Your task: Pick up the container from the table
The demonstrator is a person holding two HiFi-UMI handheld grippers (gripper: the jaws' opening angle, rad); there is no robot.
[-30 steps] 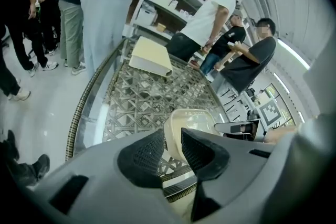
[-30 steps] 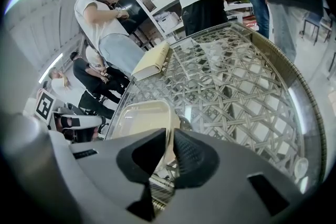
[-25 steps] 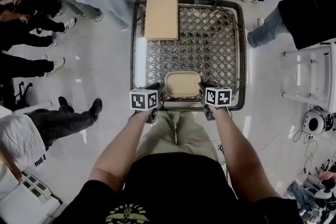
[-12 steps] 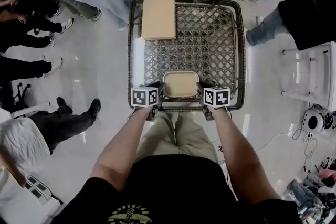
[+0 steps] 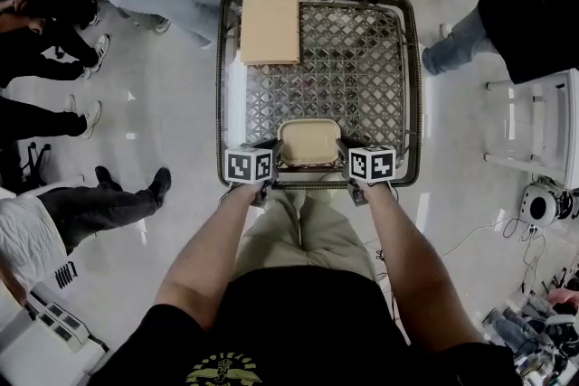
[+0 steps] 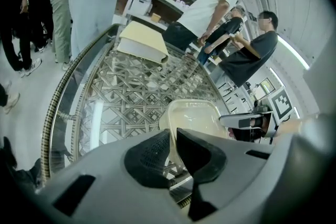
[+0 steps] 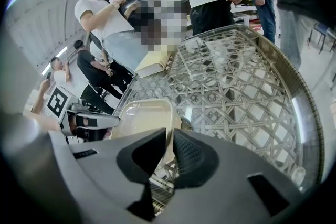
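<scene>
Setting: lattice-patterned tabletop (image 5: 362, 59), bystanders around | container (image 5: 311, 142): at near edge | left gripper (image 6: 173, 145), right gripper (image 7: 169, 148): each clamped on 1 side rim | Risk: thin-rim pinch; an uneven lift could tilt or slip it.

Both bare forearms reach forward and angle slightly inward, roughly mirroring each other. The left arm (image 5: 206, 253) ends in the left gripper (image 5: 270, 149), with the left cube (image 5: 248, 167) on top and its marker facing up. The right arm (image 5: 405, 253) ends in the right gripper (image 5: 345, 149), with the right cube (image 5: 373, 164) on top in the same way. Both grippers point forward and steeply down, level with each other and apart. The left gripper's jaws stand almost together, pinching the rim of the container (image 5: 312, 143) between the pads. The right gripper's jaws are likewise nearly closed, on the opposite rim.
</scene>
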